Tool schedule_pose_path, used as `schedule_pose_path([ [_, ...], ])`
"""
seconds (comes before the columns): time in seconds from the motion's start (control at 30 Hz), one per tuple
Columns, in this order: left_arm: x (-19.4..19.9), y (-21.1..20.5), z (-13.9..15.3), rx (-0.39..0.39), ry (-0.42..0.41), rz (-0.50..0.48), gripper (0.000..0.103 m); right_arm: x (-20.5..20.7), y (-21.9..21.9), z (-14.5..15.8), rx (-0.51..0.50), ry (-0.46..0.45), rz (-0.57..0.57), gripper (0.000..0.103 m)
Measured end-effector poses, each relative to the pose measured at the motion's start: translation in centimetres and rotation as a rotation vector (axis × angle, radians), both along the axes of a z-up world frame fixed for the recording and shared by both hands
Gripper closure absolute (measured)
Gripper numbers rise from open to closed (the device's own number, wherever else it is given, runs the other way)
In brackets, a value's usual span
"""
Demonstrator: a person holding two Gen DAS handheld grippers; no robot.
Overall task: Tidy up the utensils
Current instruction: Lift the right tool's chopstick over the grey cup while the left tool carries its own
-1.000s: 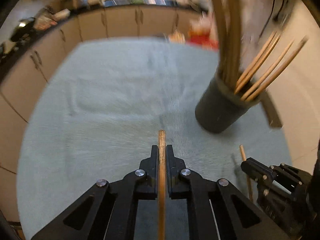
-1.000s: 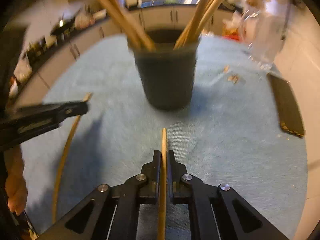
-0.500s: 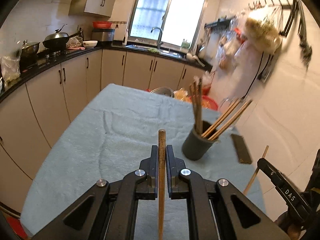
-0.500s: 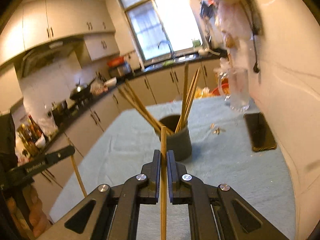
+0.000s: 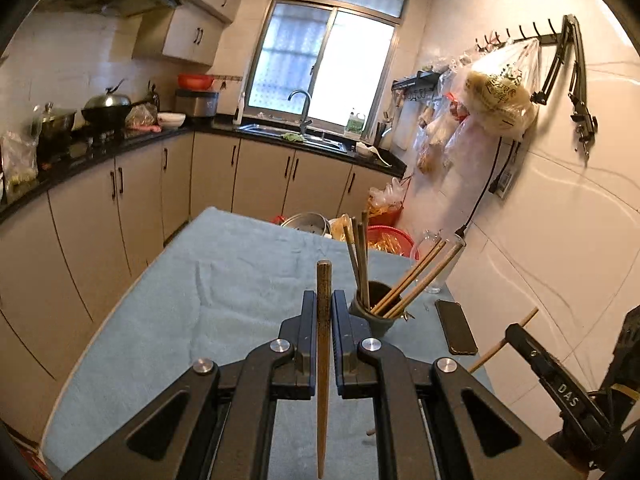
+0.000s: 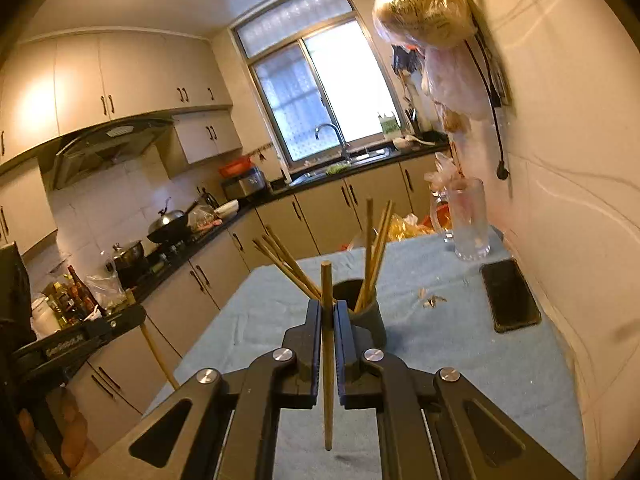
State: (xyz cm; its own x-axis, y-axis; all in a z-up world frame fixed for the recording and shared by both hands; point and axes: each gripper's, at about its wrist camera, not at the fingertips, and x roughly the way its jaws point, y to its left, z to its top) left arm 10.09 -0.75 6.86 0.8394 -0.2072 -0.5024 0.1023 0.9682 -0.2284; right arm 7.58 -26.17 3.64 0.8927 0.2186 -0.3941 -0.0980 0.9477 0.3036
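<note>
Both grippers have risen since a second ago: the table filled each view then, and now the whole kitchen shows, with the dark cup (image 5: 374, 312) small and farther off. The left gripper (image 5: 324, 300) is clamped on one chopstick (image 5: 323, 360), which stands upright between its fingers; the right gripper (image 6: 328, 308) is clamped on a paler chopstick (image 6: 327, 360) the same way. The cup, holding a fan of other chopsticks (image 6: 372, 256), stands on the blue cloth (image 5: 208, 296) toward the table's far right corner.

Only the right view shows the glass jug (image 6: 468, 220) whole at the far right edge, with crumbs near a black phone (image 6: 509, 295); the left view shows the red basin (image 5: 390, 240) beyond the far edge. Cabinets, a sink under the window and a stove with pans line the room.
</note>
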Motion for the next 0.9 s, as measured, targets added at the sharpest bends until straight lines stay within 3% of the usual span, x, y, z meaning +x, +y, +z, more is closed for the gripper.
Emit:
schedule_pose_path([
  [0.5, 2.4, -1.6, 3.7, 0.008, -0.073, -0.04, 0.096, 0.3, 0.0, 3.1, -0.005, -0.059, -0.019, 0.096],
  [0.9, 7.8, -5.9, 7.5, 0.017, -0.215, -0.057, 0.096, 3.2, -1.4, 6.5, -0.017, -0.123, -0.052, 0.096],
])
